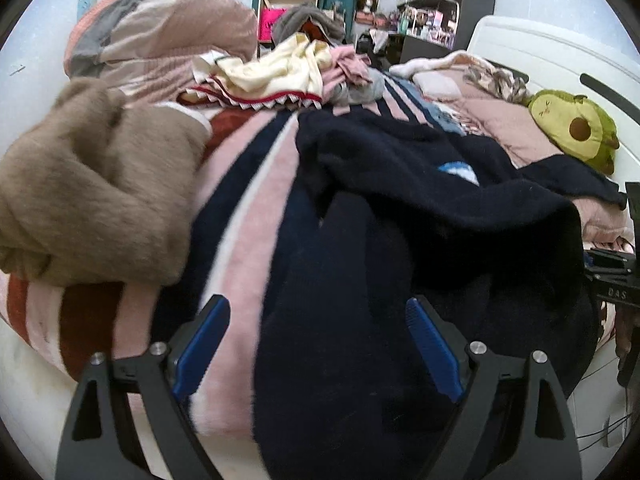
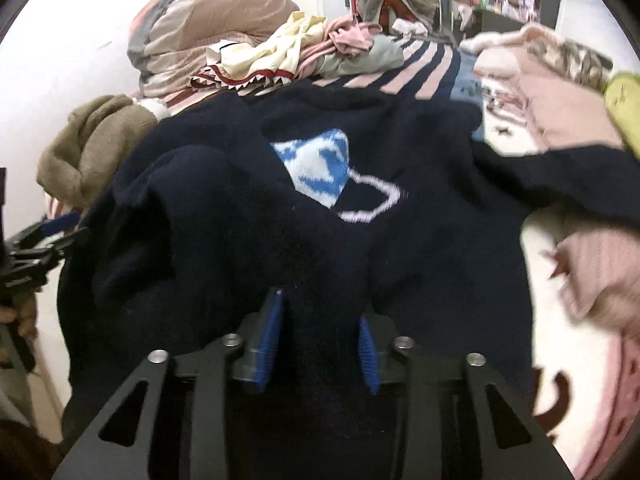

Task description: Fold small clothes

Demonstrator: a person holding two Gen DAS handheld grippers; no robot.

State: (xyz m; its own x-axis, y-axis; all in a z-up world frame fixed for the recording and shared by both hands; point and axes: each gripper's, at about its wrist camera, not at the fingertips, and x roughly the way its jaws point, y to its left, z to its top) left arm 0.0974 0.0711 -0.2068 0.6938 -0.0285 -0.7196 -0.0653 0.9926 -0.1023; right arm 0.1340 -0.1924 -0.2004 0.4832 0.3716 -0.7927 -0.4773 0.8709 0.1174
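Note:
A dark navy knit sweater (image 1: pixel 420 208) with a blue and white patch (image 2: pixel 316 168) lies crumpled on the striped bed cover (image 1: pixel 248 216). My left gripper (image 1: pixel 318 312) is open, its blue pads on either side of a fold of the sweater near the bed's front edge. My right gripper (image 2: pixel 322 312) is shut on a bunched fold of the sweater (image 2: pixel 324 272) at its near edge. Each gripper shows at the edge of the other's view: the right (image 1: pixel 612 276), the left (image 2: pixel 28 256).
A tan fleece garment (image 1: pixel 92 184) lies at the left. A pile of cream, pink and grey clothes (image 1: pixel 296 68) sits at the back before a rolled duvet (image 1: pixel 160 28). An avocado plush (image 1: pixel 572 128) and pink bedding (image 2: pixel 560 92) lie at the right.

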